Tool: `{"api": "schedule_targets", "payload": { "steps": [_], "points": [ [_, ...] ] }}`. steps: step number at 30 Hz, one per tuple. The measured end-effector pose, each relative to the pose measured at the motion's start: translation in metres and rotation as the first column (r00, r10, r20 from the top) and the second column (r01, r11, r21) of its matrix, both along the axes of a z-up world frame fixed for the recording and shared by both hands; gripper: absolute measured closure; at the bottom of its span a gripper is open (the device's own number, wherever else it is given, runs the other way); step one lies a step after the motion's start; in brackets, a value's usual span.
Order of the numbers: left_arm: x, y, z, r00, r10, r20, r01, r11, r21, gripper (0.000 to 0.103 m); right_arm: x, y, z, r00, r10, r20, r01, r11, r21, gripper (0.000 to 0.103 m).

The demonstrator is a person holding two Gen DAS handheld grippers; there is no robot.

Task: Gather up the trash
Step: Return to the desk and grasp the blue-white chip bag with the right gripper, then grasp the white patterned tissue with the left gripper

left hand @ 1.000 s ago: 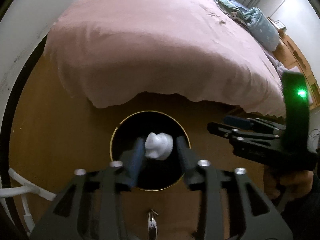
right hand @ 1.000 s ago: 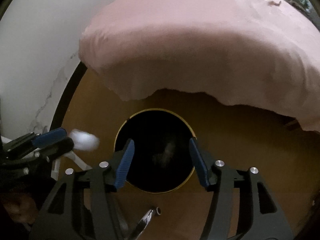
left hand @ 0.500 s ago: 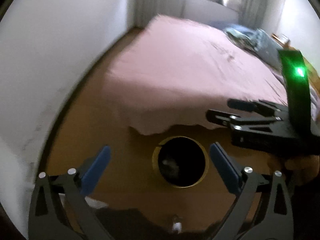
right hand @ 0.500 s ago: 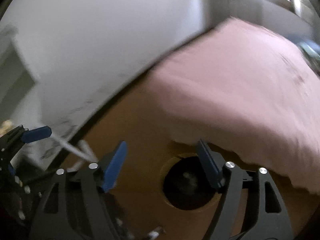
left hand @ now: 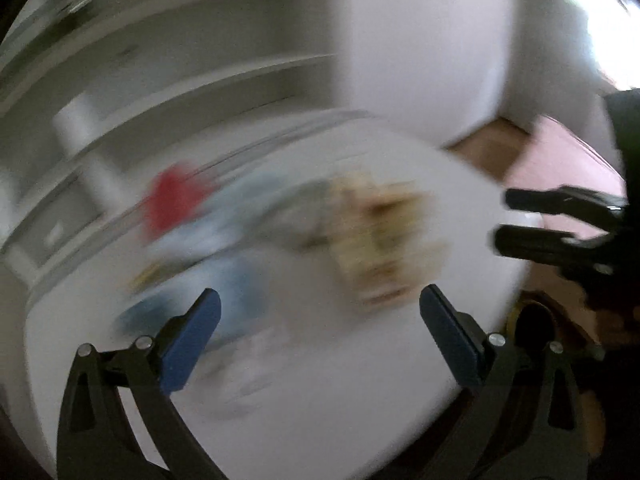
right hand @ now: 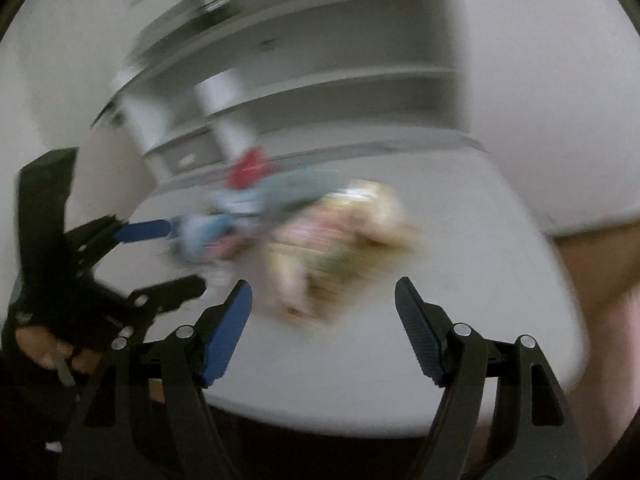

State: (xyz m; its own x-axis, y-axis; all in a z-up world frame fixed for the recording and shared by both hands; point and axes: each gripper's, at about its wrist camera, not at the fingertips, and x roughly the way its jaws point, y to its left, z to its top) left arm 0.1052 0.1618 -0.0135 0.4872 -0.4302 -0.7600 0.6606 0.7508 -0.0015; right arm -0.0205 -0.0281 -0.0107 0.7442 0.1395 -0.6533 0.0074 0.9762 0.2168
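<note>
Both views are smeared by motion. A white table (left hand: 320, 400) (right hand: 480, 240) carries a blurred heap of trash: a yellowish wrapper (left hand: 380, 236) (right hand: 340, 240), bluish pieces (left hand: 224, 276) (right hand: 208, 232) and something red (left hand: 172, 196) (right hand: 248, 168). My left gripper (left hand: 320, 320) hangs open above the table's near part, nothing between its fingers. My right gripper (right hand: 324, 312) is open too, just short of the yellowish wrapper. The black bin (left hand: 534, 320) with its gold rim peeks out on the floor past the table's right edge.
White shelving (left hand: 160, 80) (right hand: 300, 80) and a white wall (left hand: 420, 40) stand behind the table. Wooden floor (left hand: 492, 144) and the pink bedcover (left hand: 560, 168) show at the right. A hand (right hand: 44, 348) holds the left gripper at the left edge of the right wrist view.
The left gripper let the white wad go over the bin and opened. Both grippers then swung up and left, from the bin and the bed to the table with the trash.
</note>
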Motion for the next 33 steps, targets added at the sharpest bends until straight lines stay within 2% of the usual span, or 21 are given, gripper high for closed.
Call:
{"api": "schedule_targets", "payload": {
  "steps": [2,4,7,9,11,12,13,16,17,18,20,22,26,28,29,33],
  "points": [
    [0.015,0.044,-0.009,0.994,0.098,-0.040,-0.099,0.995,-0.005,0.007,0.035,0.040,0.003,0.993,0.118,-0.007,-0.118,0.992,-0.040,0.031],
    [0.022,0.073,-0.016,0.988,0.146,-0.060,-0.146,0.989,-0.003,0.007,0.063,0.077,0.001,0.971,0.237,-0.031,-0.239,0.965,-0.109,0.031],
    [0.022,0.101,-0.027,0.982,0.170,-0.085,-0.172,0.985,-0.010,0.007,0.103,0.129,-0.001,0.923,0.374,-0.087,-0.384,0.890,-0.246,0.031],
    [0.019,0.116,-0.031,0.981,0.165,-0.100,-0.168,0.986,-0.022,0.007,0.126,0.147,-0.007,0.907,0.401,-0.131,-0.422,0.853,-0.308,0.031],
    [0.020,0.122,-0.032,0.981,0.160,-0.106,-0.165,0.986,-0.039,0.007,0.143,0.155,-0.014,0.891,0.415,-0.184,-0.454,0.829,-0.328,0.032],
    [0.020,0.123,-0.030,0.981,0.157,-0.114,-0.163,0.986,-0.045,0.007,0.152,0.158,-0.019,0.879,0.423,-0.221,-0.476,0.814,-0.333,0.033],
    [0.019,0.124,-0.031,0.981,0.153,-0.122,-0.160,0.986,-0.051,0.007,0.158,0.161,-0.024,0.869,0.428,-0.248,-0.492,0.800,-0.343,0.041],
    [0.021,0.130,-0.042,0.980,0.145,-0.137,-0.155,0.986,-0.061,0.007,0.166,0.173,-0.036,0.847,0.432,-0.308,-0.527,0.756,-0.389,0.046],
    [0.023,0.132,-0.043,0.979,0.149,-0.138,-0.159,0.985,-0.062,0.007,0.166,0.177,-0.039,0.847,0.425,-0.318,-0.528,0.737,-0.422,0.056],
    [0.027,0.134,-0.044,0.978,0.155,-0.139,-0.166,0.984,-0.065,0.007,0.163,0.176,-0.042,0.844,0.425,-0.328,-0.534,0.730,-0.427,0.058],
    [0.033,0.138,-0.044,0.975,0.163,-0.152,-0.176,0.981,-0.080,0.007,0.160,0.179,-0.043,0.840,0.431,-0.330,-0.541,0.721,-0.434,0.071],
    [0.037,0.137,-0.043,0.972,0.169,-0.164,-0.185,0.978,-0.093,0.007,0.156,0.180,-0.034,0.850,0.442,-0.289,-0.527,0.734,-0.428,0.074],
    [0.031,0.123,-0.040,0.981,0.119,-0.155,-0.136,0.985,-0.105,0.007,0.144,0.151,0.004,0.906,0.406,-0.118,-0.423,0.866,-0.265,0.074],
    [0.027,0.106,-0.040,0.987,0.074,-0.145,-0.087,0.992,-0.089,0.007,0.140,0.132,0.016,0.930,0.362,-0.069,-0.368,0.912,-0.183,0.074],
    [0.025,0.097,-0.040,0.989,0.053,-0.139,-0.064,0.995,-0.080,0.007,0.149,0.128,0.021,0.939,0.339,-0.058,-0.344,0.925,-0.159,0.074],
    [0.015,0.054,-0.048,0.991,-0.057,-0.121,0.051,0.998,-0.048,0.007,0.130,0.091,0.026,0.969,0.246,-0.035,-0.248,0.966,-0.074,0.074]
  ]
}}
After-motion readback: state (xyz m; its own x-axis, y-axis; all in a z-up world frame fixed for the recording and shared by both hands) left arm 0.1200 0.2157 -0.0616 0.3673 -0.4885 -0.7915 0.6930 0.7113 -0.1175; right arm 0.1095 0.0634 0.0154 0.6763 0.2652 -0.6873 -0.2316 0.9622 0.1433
